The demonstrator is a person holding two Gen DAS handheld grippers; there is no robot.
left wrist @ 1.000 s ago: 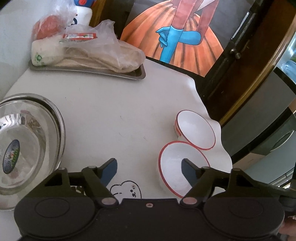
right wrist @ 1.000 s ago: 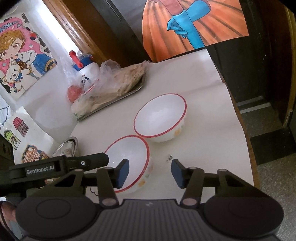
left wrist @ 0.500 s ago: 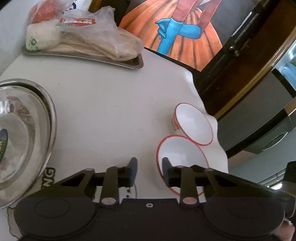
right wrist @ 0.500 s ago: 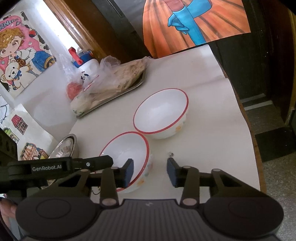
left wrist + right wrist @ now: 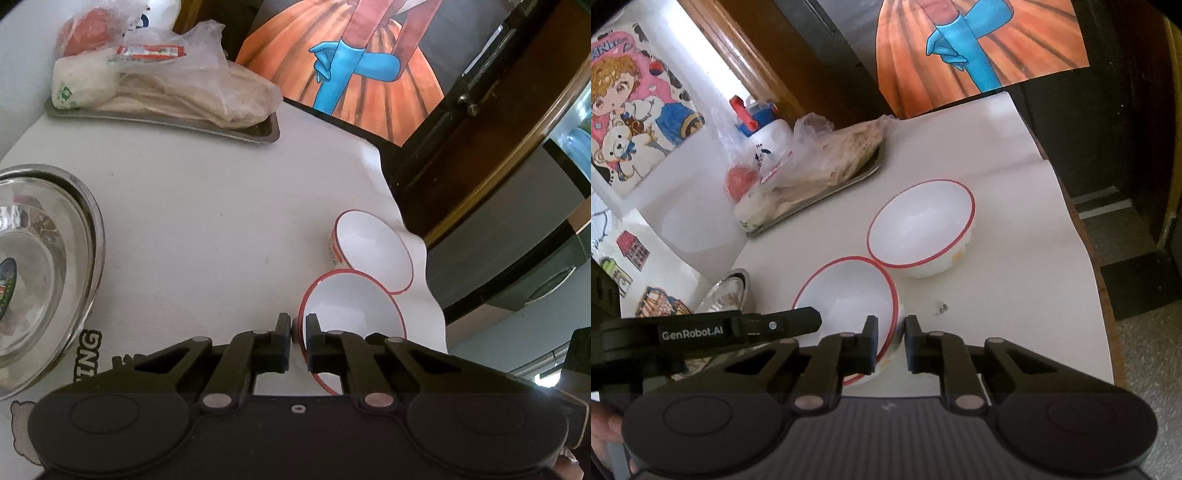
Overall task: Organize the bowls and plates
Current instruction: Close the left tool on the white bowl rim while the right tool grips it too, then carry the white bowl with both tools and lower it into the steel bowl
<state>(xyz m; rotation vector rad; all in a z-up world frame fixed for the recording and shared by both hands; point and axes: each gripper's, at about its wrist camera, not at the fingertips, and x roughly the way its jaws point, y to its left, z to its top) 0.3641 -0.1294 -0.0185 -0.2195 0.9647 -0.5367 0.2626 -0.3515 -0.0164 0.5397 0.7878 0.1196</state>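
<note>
The left gripper (image 5: 299, 326) had its two black fingers pinched on the near-left rim of the nearer white bowl with a thin red rim (image 5: 351, 306), one finger outside the wall and one inside. That bowl sat close to the right edge of the white table surface (image 5: 207, 221), and its far rim touched or slightly overlapped the second white red-rimmed bowl (image 5: 373, 251), which stood just beyond it by the wavy right edge.

From the right wrist, the right gripper (image 5: 889, 334) straddled the near-right rim of the same nearer bowl (image 5: 849, 291), left finger inside and right finger outside; the fingers looked nearly pressed together on the wall, though whether the outer pad actually touched it was hard to tell. The left gripper's black body (image 5: 713, 328) crossed that view at the bowl's left side. The farther bowl (image 5: 919, 225) sat upright toward the table's right edge.

Along the far edge lay a rectangular steel tray (image 5: 236, 131) heaped with crumpled clear plastic bags of food (image 5: 177, 85). A round shiny steel basin (image 5: 44, 258) occupied the left edge. An orange-and-blue painted picture (image 5: 354, 70) hung beyond the far edge
</note>
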